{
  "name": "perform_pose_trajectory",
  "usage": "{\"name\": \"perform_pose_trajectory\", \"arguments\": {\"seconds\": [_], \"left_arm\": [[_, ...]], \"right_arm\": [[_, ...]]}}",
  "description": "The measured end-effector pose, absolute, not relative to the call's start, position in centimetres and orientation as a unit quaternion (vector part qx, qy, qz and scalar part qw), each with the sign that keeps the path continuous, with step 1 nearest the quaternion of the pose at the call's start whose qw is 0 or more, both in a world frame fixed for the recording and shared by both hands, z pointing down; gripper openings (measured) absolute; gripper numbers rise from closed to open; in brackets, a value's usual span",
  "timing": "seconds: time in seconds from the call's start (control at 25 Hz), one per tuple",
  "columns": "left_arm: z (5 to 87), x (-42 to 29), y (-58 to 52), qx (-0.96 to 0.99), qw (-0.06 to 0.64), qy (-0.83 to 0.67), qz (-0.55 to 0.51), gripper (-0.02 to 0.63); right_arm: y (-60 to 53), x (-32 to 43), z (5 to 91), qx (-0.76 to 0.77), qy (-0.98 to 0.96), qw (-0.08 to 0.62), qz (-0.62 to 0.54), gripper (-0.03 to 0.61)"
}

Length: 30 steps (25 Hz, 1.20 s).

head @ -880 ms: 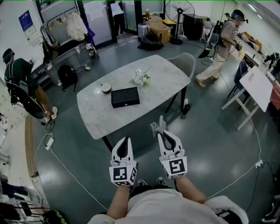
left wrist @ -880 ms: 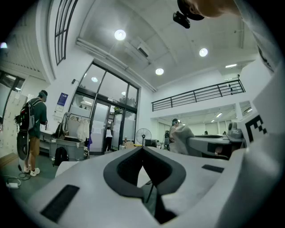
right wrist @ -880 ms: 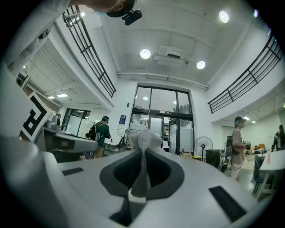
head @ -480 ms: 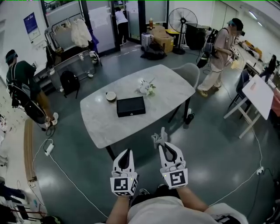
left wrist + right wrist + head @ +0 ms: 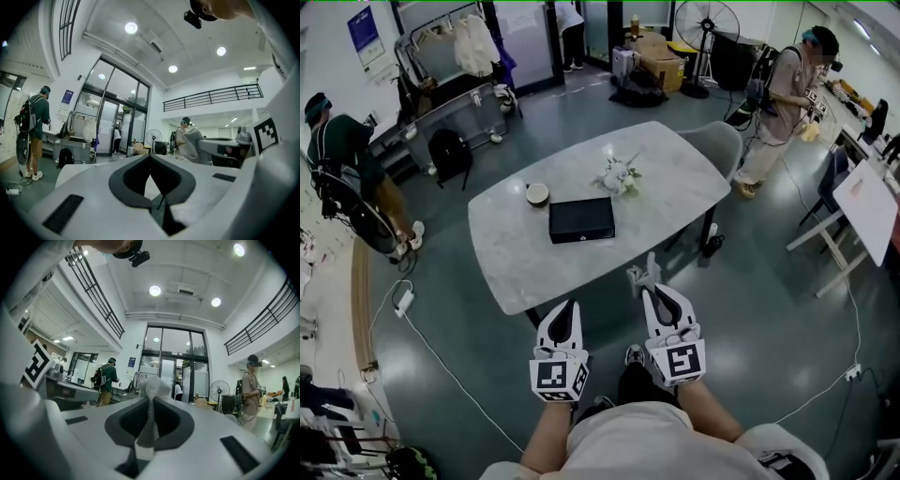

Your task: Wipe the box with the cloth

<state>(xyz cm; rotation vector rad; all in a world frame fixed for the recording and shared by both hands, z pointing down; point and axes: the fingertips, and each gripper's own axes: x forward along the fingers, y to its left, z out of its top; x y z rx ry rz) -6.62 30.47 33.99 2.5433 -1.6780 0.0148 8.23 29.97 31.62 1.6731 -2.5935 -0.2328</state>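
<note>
Grey cloth [image 5: 150,390] pinched in right claw [image 5: 652,287], left claw [image 5: 567,307] closed empty, black box [image 5: 581,218] only in head view

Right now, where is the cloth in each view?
Head view: cloth sticking out of the right claw, lower centre.
Left gripper view: cloth right of centre, at that claw's tip.
Right gripper view: cloth at centre, pinched between the jaws.
Shared landmark: the fan.

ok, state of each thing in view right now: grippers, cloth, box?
Left gripper: shut, empty.
Right gripper: shut on grey cloth.
Grey cloth: pinched, end sticking out past the jaws.
Flat black box: closed, lying flat on the white marble table, untouched.
</note>
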Motion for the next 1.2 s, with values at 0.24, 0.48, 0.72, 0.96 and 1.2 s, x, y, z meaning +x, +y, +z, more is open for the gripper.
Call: {"name": "perform_pose_trajectory", "arguments": {"seconds": [0.24,0.48,0.72,0.96,1.2], "left_arm": [[34.4,-4.9,23.7,0.826,0.047,-0.562,0.019,0.023],[36.2,-3.6,19.7,0.806,0.066,-0.587,0.041,0.023],[39.6,-3.6,15.8,0.794,0.094,-0.596,0.071,0.023],[43.6,-4.6,12.5,0.785,0.134,-0.598,0.09,0.023],[46.3,-6.2,7.4,0.787,0.16,-0.587,0.102,0.023]], "right_arm": [[23.1,9.7,32.2,0.505,-0.859,0.04,-0.074,0.043],[18.0,11.5,34.5,0.479,-0.876,0.05,-0.025,0.043],[13.7,12.1,39.9,0.475,-0.875,0.072,0.067,0.043],[10.3,11.4,44.7,0.47,-0.866,0.099,0.136,0.044],[5.5,9.1,48.4,0.461,-0.859,0.133,0.177,0.043]]}}
